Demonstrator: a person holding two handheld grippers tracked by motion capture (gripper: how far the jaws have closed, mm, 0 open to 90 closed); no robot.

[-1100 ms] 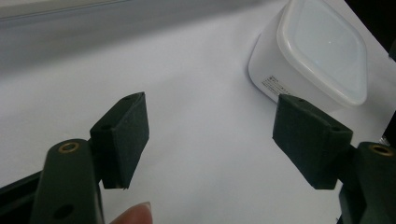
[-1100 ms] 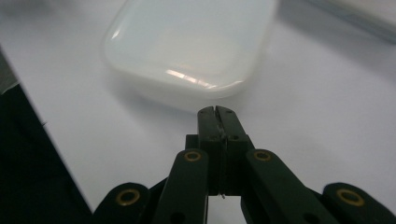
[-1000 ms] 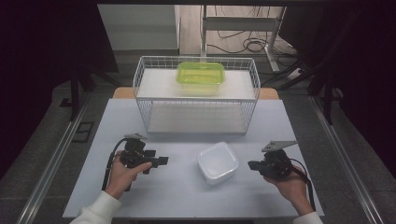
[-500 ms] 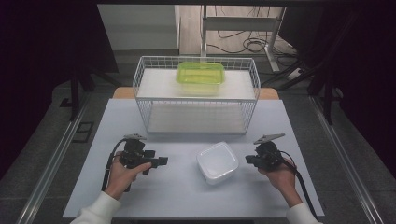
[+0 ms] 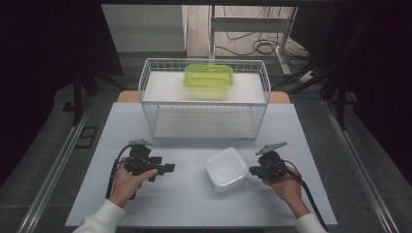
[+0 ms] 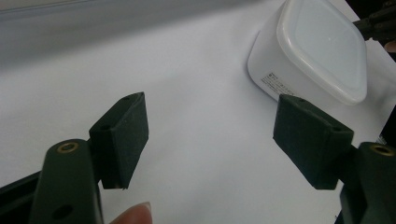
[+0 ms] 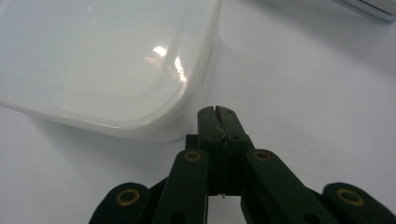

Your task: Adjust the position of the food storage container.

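A white lidded plastic container (image 5: 226,168) sits on the white table, between the two hands; it also shows large in the right gripper view (image 7: 107,60) and at the upper right of the left gripper view (image 6: 313,53). My right gripper (image 5: 253,170) is shut with nothing in it, its tips (image 7: 217,114) just beside the container's near corner. My left gripper (image 5: 165,169) rests to the left, pointing toward the container with its jaws wide apart (image 6: 210,140) over bare table.
A white wire basket (image 5: 204,99) stands at the back of the table, with a green lidded container (image 5: 209,77) on its upper shelf. The table's front edge lies near the person's forearms.
The right hand has slid left and lower, bringing its shut gripper up beside the white container. The left hand has stayed put.
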